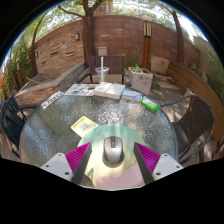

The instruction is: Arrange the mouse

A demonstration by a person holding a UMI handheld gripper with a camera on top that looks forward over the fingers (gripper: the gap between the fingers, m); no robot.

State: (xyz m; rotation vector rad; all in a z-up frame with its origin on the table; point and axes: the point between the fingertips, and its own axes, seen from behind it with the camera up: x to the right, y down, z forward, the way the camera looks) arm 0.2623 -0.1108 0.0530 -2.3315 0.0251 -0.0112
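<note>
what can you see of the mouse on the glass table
The mouse is a grey computer mouse, plastic by its look, with a darker scroll wheel near its front and a split between two buttons. No cable shows. It lies flat on the round glass table, pointing away, between the open fingers of the hand-held gripper, with a gap to each pink pad. Neither finger presses on it.

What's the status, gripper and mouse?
Gripper open. Mouse between the fingers, resting on glass table. Nothing blocking; papers lie beyond.
</note>
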